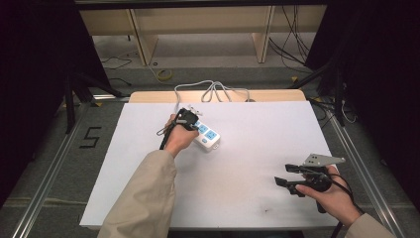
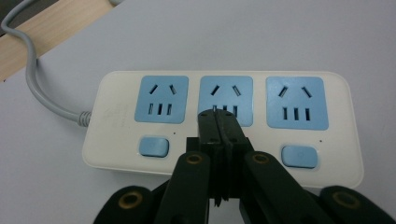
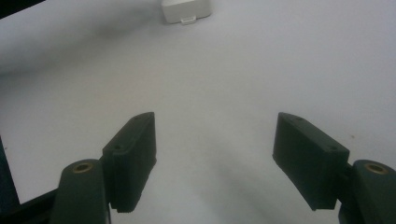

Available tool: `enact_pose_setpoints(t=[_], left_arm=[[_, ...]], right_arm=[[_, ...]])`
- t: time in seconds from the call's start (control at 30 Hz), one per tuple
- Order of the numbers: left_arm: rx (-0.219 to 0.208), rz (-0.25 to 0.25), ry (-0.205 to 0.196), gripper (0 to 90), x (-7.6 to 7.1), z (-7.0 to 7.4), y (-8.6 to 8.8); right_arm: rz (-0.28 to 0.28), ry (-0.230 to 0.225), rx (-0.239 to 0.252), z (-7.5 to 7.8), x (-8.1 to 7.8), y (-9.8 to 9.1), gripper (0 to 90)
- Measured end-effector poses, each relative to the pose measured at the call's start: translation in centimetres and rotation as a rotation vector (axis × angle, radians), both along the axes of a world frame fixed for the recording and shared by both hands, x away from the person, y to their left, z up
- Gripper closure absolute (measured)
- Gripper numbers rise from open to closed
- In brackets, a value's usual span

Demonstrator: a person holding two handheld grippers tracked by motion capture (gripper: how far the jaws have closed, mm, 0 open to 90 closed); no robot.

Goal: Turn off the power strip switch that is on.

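1. One power strip [image 2: 224,121], white, lying flat on the counter [image 1: 257,148] toward its far middle, just right of the left hand [image 1: 178,139].
2. Three blue socket panels in a row on its top face: left [image 2: 161,99], middle [image 2: 226,95], right [image 2: 294,102].
3. Two blue switch buttons seen below the panels, one at left [image 2: 153,146] and one at right [image 2: 299,156]; spot below the middle panel hidden behind the claw tips.
4. One grey cord [image 2: 35,79] leaving the strip's left end, running off over the counter's far edge, looped there in the high view [image 1: 210,90].
5. Left claw [image 2: 218,122] fully closed, both tips pressed together with nothing between them, set at the lower edge of the middle panel, over the strip's top face; touching or just above it, hard to tell.
6. Right claw [image 3: 215,154] spread wide, holding nothing, over bare counter, well apart from the strip; strip's end visible far off at the top of the right gripper view [image 3: 186,11].
7. Right hand [image 1: 332,196] at the near right corner of the counter, grey plate [image 1: 323,159] on top of its gripper.
8. Two beige sleeves, left [image 1: 143,198] and right [image 1: 369,229], entering from the near edge.
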State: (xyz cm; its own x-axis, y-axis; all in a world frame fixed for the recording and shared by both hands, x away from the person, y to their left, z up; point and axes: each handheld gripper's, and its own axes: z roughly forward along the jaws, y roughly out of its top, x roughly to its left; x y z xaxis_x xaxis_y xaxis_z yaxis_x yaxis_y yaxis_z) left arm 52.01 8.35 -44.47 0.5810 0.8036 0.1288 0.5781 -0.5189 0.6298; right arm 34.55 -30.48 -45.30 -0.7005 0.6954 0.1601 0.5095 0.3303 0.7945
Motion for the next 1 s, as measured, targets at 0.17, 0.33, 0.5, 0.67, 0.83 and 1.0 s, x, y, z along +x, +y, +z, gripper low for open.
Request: enact_pose_setpoints(t=[0.17,0.33,0.5,0.67,0.83,1.0], left_arm=[[-0.009,-0.006,0.014,89.9,0.11,-0.18,-0.01],[-0.005,-0.012,0.032,89.9,0.19,-0.52,-0.3],[-0.006,0.002,0.037,89.9,0.34,-0.53,-0.3],[0.006,0.014,0.056,90.0,0.41,-0.38,0.02],[0.014,0.015,0.067,90.0,0.61,-0.33,0.12],[0.034,0.006,0.071,90.0,0.74,-0.25,-0.07]], right_arm=[[0.002,-0.004,0.0,-0.01,0.01,-0.05,30.5],[0.002,-0.001,0.0,0.0,0.03,-0.06,30.5],[0.005,-0.003,-0.002,0.0,0.03,-0.1,30.8],[0.008,0.003,0.004,-0.04,0.01,-0.04,30.9],[0.011,0.002,0.001,0.01,-0.03,-0.01,30.9],[0.008,0.003,0.003,-0.02,-0.03,-0.07,30.9]])
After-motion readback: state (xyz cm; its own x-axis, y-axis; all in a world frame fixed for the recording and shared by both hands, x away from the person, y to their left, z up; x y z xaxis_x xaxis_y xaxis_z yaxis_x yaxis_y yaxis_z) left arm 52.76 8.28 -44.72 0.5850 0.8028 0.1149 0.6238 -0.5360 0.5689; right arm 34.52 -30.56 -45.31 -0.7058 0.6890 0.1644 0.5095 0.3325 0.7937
